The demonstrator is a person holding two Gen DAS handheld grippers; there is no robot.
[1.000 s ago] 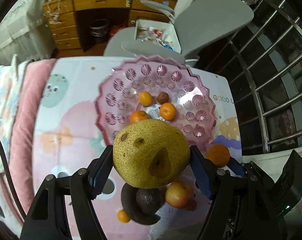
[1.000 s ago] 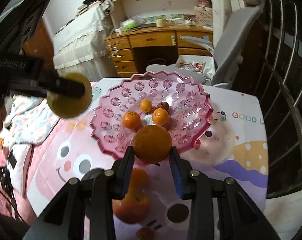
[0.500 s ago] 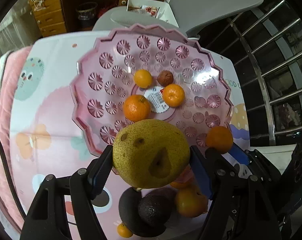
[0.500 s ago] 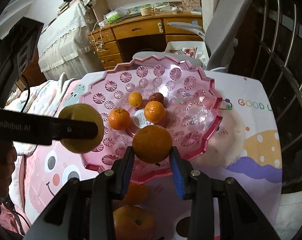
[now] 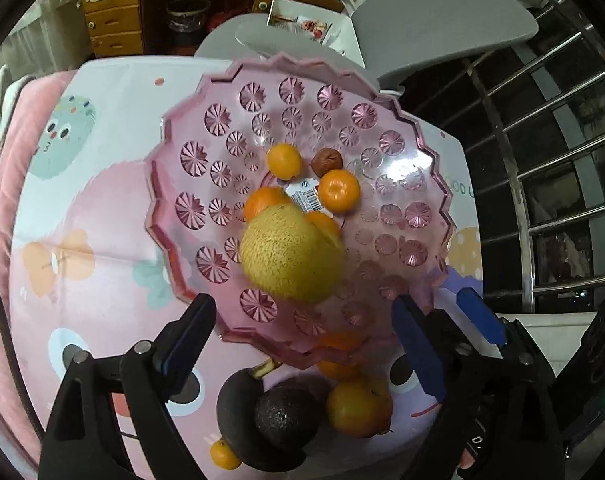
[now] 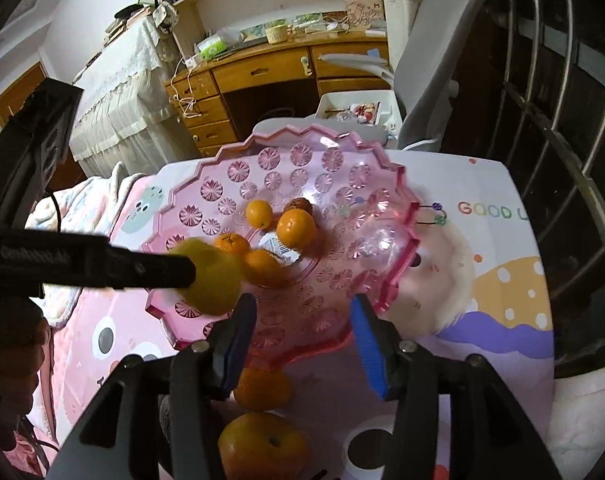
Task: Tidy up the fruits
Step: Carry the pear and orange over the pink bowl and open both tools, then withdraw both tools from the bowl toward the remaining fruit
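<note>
Black-armed, blue-padded, the left gripper [image 5: 302, 340] is standing wide open with nothing between its jaws, and the right gripper [image 6: 302, 330] is gaping empty too. Beyond them, the blurred yellow pear [image 5: 292, 254] is sitting in the pink bowl [image 5: 430, 152], toward 6 o'clock from the centre, nudging an orange [image 6: 262, 266]. Farther in, toward 12 o'clock, small oranges are clustering. Judging by this, both tools should be lifting clear gently, avoiding the rim, before fetching the avocado [image 5: 284, 416] nearest the camera.
</note>
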